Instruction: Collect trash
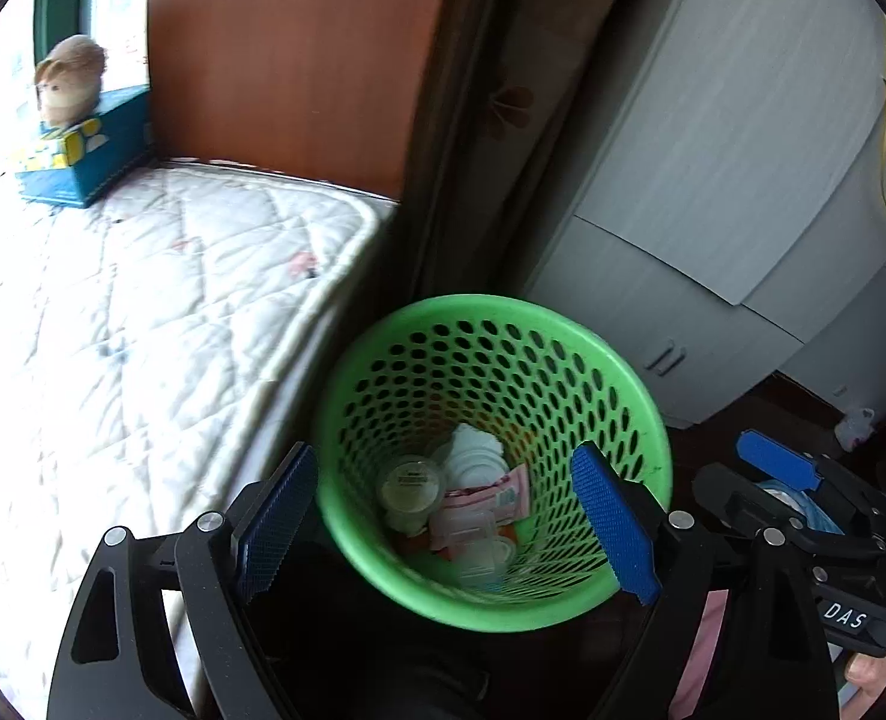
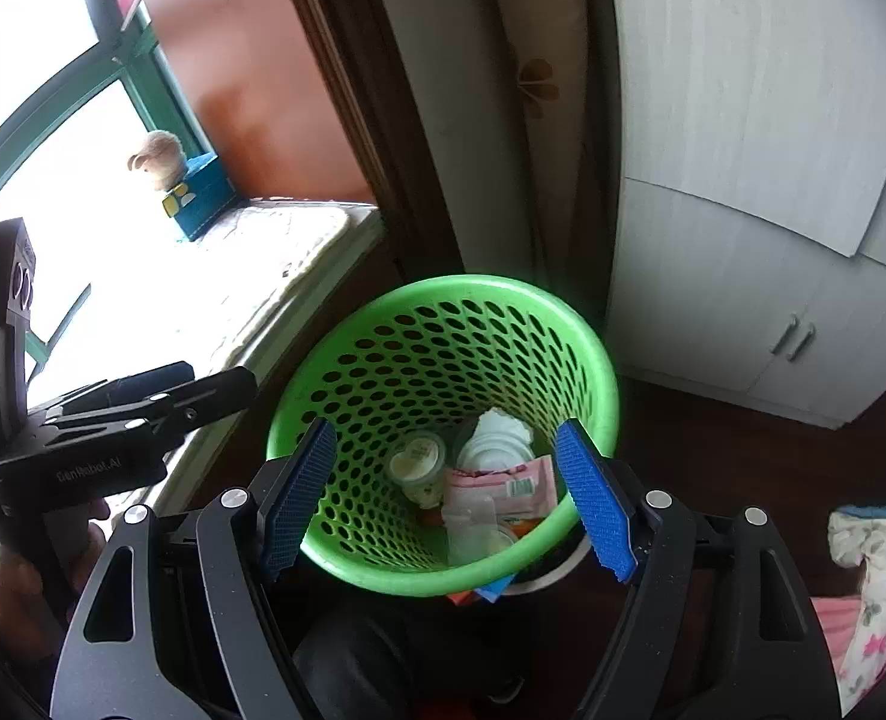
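1. Left gripper (image 1: 443,525) – fingers spread wide, nothing btwn the pads; it hangs over the green basket (image 1: 641,414), pointing steeply down. Judged: a drop step, so keep it over the mouth, not past the rim at 9 o'clock where the mattress (image 1: 143,300) lies
2. Basket contents, left wrist view: round lidded cup (image 1: 410,483) at 9 o'clock of the floor, white lids (image 1: 473,456) at 12, pink wrapper (image 1: 503,495) at 3, clear tub (image 1: 473,552) at 6 – all lying inside
3. Right gripper (image 2: 443,495) – fingers also spread, empty, just above the near rim at 6 o'clock
4. Judged: nothing left pinched, so lift both straight up; don't clip the rim or the basket may tip
5. Cabinet (image 2: 743,300) stands at 3 o'clock of the basket, close – swing away w/ care
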Motion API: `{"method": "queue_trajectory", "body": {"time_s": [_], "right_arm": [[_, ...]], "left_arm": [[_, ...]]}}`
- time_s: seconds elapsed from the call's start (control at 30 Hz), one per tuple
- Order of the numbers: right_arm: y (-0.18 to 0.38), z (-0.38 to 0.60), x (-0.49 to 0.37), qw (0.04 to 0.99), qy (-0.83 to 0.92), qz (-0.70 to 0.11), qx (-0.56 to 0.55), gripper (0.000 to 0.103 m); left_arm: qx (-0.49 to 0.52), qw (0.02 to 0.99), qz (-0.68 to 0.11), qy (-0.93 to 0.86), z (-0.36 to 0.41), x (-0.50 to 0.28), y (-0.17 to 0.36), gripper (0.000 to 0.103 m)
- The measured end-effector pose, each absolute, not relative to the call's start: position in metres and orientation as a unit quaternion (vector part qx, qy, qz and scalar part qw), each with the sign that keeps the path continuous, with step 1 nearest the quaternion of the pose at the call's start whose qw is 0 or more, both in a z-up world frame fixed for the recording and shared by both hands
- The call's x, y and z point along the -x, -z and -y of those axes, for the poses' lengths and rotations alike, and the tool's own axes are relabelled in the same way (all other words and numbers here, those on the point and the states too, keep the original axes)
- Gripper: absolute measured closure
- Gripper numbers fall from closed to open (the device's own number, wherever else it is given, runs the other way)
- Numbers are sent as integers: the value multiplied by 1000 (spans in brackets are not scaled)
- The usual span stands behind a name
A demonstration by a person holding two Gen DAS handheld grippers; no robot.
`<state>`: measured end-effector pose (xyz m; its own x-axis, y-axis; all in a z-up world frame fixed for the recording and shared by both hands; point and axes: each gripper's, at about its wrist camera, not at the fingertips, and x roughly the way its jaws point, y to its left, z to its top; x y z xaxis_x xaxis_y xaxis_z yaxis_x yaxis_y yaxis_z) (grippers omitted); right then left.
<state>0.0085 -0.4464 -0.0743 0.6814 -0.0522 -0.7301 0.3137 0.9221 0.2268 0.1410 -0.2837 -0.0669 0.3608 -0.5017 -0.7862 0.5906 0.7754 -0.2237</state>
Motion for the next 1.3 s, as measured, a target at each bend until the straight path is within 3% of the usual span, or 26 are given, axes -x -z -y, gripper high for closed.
{"method": "queue_trajectory", "body": {"time_s": [0.67, 1.3], "right_arm": [[55, 365, -31, 919, 36, -374, -116, 19], [39, 287, -48, 937, -8, -344, -68, 12]], "left_arm": [[-32, 880, -415, 228, 170, -136, 36, 11], [-13, 920, -375, 112, 68, -122, 19, 8]]}}
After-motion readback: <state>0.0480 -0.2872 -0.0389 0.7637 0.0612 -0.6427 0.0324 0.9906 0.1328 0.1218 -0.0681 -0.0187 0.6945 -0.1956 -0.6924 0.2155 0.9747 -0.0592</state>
